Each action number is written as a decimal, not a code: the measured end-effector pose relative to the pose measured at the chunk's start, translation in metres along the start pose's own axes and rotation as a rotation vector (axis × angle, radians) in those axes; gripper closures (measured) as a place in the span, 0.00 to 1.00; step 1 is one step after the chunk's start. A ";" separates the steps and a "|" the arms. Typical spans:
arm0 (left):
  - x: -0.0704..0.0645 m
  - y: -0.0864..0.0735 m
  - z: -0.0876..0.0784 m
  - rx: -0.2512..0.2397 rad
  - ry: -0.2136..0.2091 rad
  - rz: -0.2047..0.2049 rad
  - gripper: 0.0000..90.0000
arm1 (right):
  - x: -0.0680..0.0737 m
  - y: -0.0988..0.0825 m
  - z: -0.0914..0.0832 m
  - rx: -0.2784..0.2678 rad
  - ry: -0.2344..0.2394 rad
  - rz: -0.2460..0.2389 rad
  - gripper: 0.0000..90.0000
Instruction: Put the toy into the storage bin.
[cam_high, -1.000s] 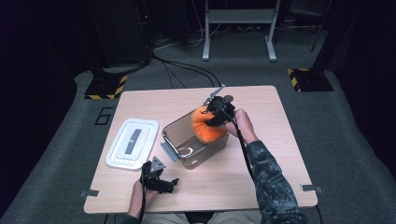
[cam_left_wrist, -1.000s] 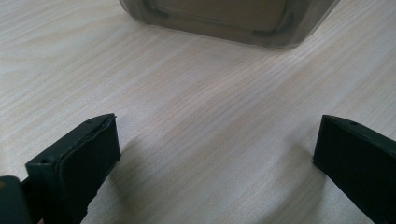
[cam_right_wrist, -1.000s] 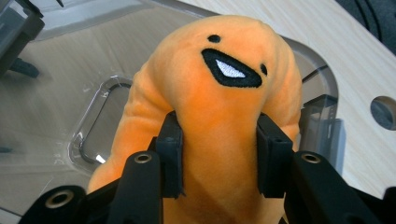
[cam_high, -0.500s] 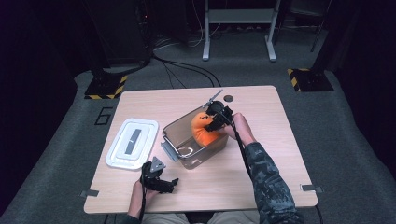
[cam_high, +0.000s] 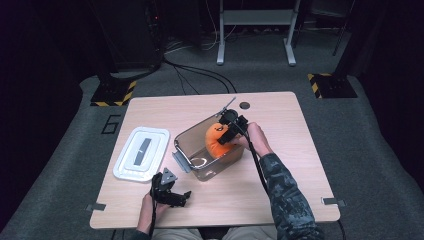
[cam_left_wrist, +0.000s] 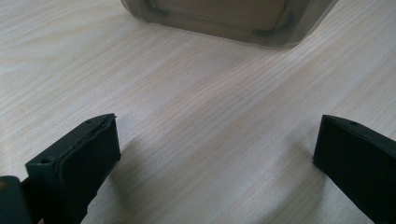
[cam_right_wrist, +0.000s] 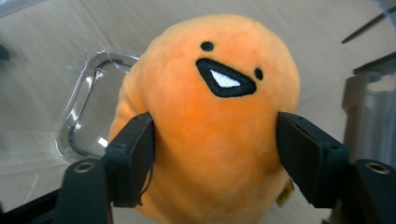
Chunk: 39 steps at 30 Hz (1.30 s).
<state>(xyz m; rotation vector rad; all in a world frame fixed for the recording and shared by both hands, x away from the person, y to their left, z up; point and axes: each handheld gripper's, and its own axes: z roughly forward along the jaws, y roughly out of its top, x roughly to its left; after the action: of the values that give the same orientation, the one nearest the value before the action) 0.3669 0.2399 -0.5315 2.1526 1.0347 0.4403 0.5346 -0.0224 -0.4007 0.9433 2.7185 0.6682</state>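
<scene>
Orange soft plush toy with a stitched smiling face (cam_right_wrist: 212, 126) sits inside the clear plastic box (cam_high: 192, 150) in the middle of the wooden desk (cam_high: 280, 180). Your right gripper (cam_high: 231, 131) is over the box with the toy between its jaws. The jaws have just been opening, and in the right gripper view their pads (cam_right_wrist: 133, 156) stand right at the toy's sides, so I judge the squeeze to be let go or almost so. Open them a bit wider before you lift, so the fur does not catch and pull the toy back up. Then go straight up and keep away from the box wall. Your left gripper (cam_high: 167, 192) rests on the desk near you, jaws wide apart and holding nothing. The white flat lid (cam_high: 141, 152) lies left of the box, ready for later.
</scene>
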 end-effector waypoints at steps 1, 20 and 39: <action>0.000 0.000 0.000 0.000 0.000 0.000 0.00 | 0.001 0.000 -0.004 -0.012 -0.012 0.009 0.32; 0.000 0.000 0.000 0.001 0.001 0.005 0.00 | -0.001 -0.001 -0.007 -0.038 0.010 0.062 0.64; 0.000 0.000 0.000 0.001 0.000 0.005 0.00 | 0.000 -0.035 -0.058 -0.287 -0.048 0.105 0.15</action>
<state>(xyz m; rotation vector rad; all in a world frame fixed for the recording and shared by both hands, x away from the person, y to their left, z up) 0.3672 0.2402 -0.5313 2.1571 1.0301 0.4424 0.4978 -0.0676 -0.3656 1.0188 2.4569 1.0083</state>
